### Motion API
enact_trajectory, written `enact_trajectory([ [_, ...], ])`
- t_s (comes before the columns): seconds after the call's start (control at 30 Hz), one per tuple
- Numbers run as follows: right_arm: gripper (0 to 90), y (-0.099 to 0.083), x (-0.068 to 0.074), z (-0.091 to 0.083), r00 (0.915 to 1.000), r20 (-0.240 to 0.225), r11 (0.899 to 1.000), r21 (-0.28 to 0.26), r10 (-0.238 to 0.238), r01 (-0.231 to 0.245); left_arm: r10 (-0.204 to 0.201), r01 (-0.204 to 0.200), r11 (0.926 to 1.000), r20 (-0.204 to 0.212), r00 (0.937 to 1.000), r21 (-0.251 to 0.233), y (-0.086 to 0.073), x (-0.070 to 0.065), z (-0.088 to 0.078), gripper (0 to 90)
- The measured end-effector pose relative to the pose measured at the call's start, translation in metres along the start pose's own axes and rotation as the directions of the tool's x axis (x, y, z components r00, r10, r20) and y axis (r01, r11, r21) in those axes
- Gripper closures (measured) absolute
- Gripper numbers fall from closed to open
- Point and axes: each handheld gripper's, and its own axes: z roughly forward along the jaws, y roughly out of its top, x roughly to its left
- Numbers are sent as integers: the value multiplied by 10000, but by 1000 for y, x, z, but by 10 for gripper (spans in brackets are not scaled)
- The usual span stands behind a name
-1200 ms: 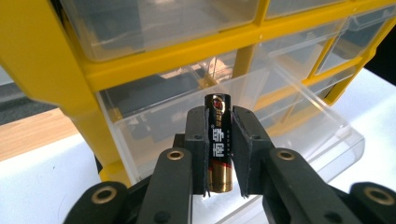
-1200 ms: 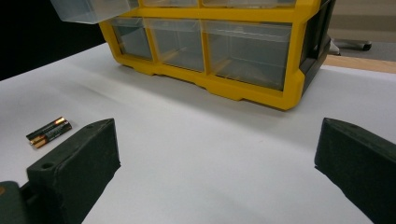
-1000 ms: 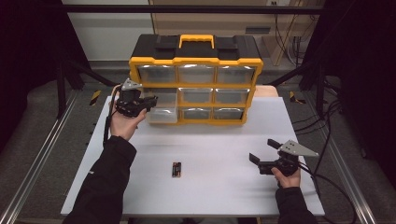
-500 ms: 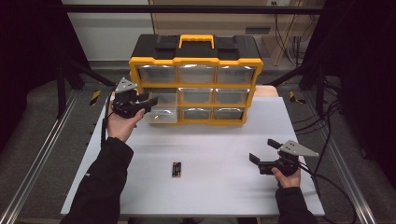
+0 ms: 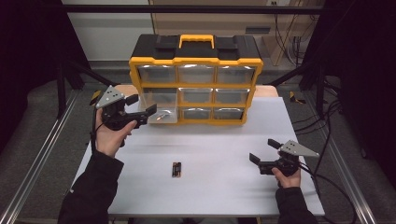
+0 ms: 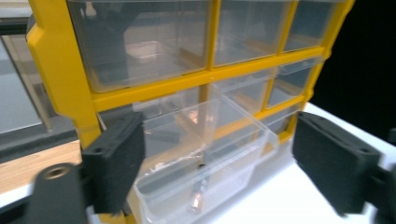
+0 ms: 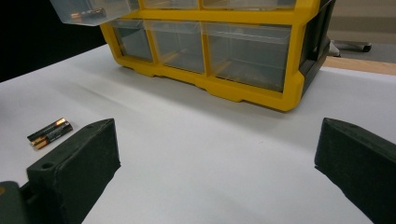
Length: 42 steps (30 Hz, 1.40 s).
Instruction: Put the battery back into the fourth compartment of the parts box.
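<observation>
The left tool [image 5: 141, 106] is hovering near the table's [image 5: 224, 196] far left corner, its jaws having just been opening wide with nothing pressed between them. Just ahead, the clear plastic drawer [image 6: 205, 158] is standing pulled out of the yellow-framed, black-topped organiser cabinet [image 5: 196, 60]. The right tool [image 5: 265, 150] is resting wide and empty near the right edge. Two black-and-copper batteries [image 5: 177, 169] are lying mid-table.
</observation>
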Motion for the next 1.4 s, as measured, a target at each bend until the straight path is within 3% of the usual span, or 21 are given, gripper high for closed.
enact_trajectory([
  [0.17,3,0,0,1,10000,-10,10000,13,-41,41,-180,190,9996,502,9986,-189,-10,-7,-13,57],
  [0.43,3,0,0,0,10000,-12,10000,15,-65,65,-133,152,9996,735,9972,-248,-37,-15,-20,8],
  [0.73,3,-1,0,1,10000,-14,10000,29,-76,76,-204,178,9994,882,9959,308,-71,-25,-10,0],
  [0.93,3,-1,0,1,10000,1,10000,32,-80,80,-46,-44,9970,1162,9932,768,-87,-34,-3,0],
  [1.27,3,-1,1,1,10000,-14,10000,61,-66,66,-423,227,9853,1130,9927,1691,-111,-41,7,0],
  [1.4,3,-1,1,1,10000,-19,10000,60,-77,77,-375,132,9784,1145,9927,2061,-120,-45,13,0],
])
